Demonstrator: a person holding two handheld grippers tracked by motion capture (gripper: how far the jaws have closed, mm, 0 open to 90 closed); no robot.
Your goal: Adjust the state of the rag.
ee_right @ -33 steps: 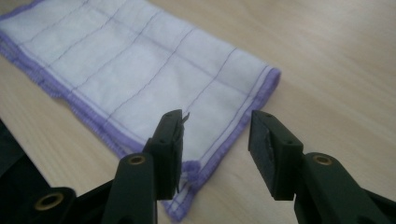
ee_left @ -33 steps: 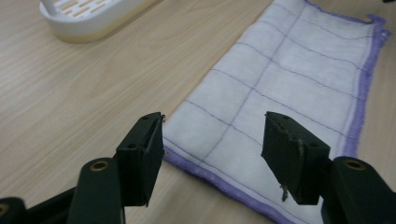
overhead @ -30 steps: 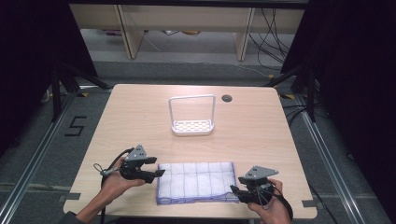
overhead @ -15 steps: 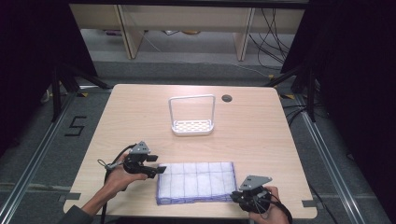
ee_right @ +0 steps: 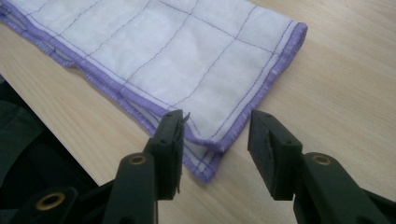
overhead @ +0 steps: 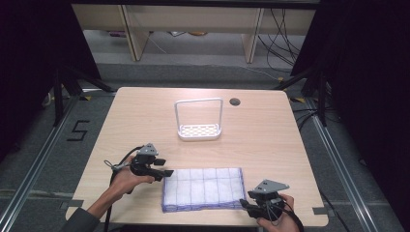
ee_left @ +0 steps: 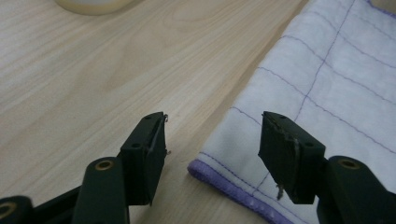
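From the high view, a folded white cloth (overhead: 203,189) with purple stitching and a purple hem lies flat on the near half of the bench (overhead: 270,140). The person's left forearm comes in from the bottom left, the hand wrapped round the left gripper (overhead: 167,172), which lies nearly level and points toward the cloth's left far corner. The right hand sits at the bench's near edge, holding the right gripper (overhead: 243,205) low and level, aimed leftward at the cloth's right near corner. A white wire rack (overhead: 199,130) stands well apart, farther up the bench.

In the left gripper view, the gripper (ee_left: 212,144) has its fingers (ee_left: 149,149) spread wide. They have just closed a little. The cloth's (ee_left: 327,93) hemmed corner lies between them, untouched by either pad.

In the right gripper view, the gripper (ee_right: 215,140) tilts down at the cloth's (ee_right: 177,51) layered corner. Its fingers (ee_right: 170,144) have just been opening and stand apart, the corner's tip between them; the left finger sits at the hem, and I cannot tell whether it touches.
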